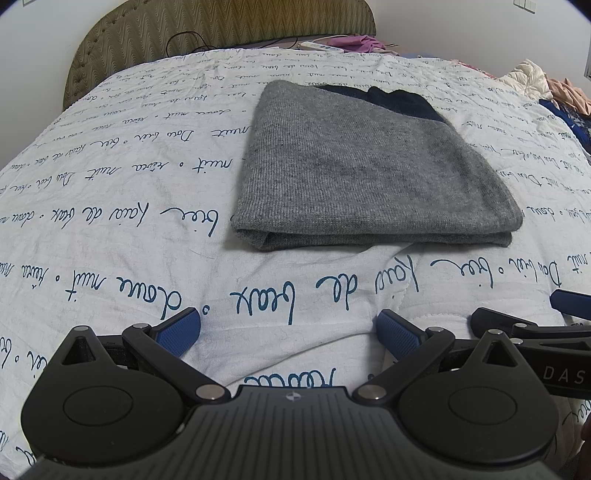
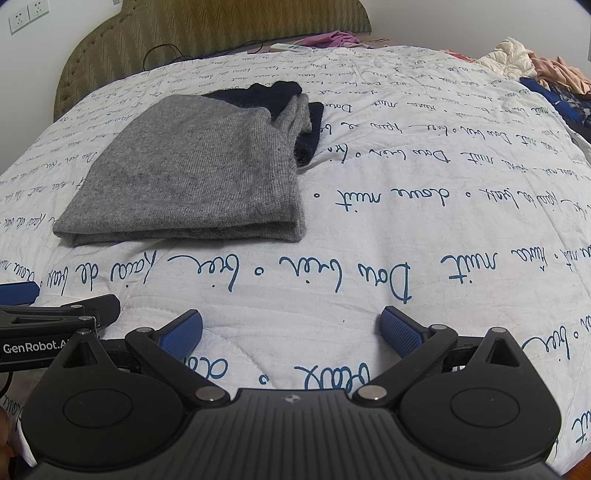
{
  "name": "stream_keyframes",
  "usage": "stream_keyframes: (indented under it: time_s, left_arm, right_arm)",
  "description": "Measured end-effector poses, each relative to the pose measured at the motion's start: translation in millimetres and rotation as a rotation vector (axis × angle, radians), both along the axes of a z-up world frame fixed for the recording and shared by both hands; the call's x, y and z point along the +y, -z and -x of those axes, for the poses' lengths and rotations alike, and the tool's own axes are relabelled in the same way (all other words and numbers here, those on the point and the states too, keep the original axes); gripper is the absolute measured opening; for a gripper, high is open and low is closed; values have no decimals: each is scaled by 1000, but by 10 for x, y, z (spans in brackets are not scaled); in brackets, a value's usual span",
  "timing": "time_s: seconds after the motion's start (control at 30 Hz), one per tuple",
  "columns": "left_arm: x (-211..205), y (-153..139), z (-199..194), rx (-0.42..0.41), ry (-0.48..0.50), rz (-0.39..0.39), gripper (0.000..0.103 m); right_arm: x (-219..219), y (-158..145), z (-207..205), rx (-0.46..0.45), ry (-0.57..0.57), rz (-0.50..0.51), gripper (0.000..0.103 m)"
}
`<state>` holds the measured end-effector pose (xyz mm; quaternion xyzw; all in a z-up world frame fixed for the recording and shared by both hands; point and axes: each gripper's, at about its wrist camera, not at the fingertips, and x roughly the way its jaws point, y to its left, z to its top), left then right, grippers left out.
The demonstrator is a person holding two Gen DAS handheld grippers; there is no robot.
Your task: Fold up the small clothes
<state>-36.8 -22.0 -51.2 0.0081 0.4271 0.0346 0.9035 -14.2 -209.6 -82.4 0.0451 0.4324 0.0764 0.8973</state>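
A grey knit garment lies folded into a flat rectangle on the bed, with a dark navy part showing at its far end. It also shows in the right wrist view, left of centre. My left gripper is open and empty, hovering over the quilt just in front of the garment's near edge. My right gripper is open and empty, over bare quilt to the right of the garment. Each gripper's side shows at the edge of the other's view.
The bed has a white quilt printed with blue script and an olive padded headboard. A remote control and pink cloth lie near the headboard. A pile of mixed clothes sits at the far right.
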Motion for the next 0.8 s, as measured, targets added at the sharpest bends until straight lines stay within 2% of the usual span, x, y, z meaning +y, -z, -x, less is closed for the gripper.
stream_keyframes:
  time_s: [0.27, 0.4, 0.67, 0.8]
  left_arm:
    - [28, -4, 44, -17, 9, 4, 101]
    - [-12, -47, 83, -35, 23, -11, 94]
    - [73, -119, 48, 12, 33, 18, 103]
    - [163, -253, 91, -33, 26, -4, 103]
  right_arm:
    - [-2, -5, 10, -1, 1, 0, 103]
    - [-5, -11, 6, -2, 4, 2, 103]
    - [24, 1, 31, -9, 6, 10, 103]
    - [31, -47, 2, 5, -10, 22, 103]
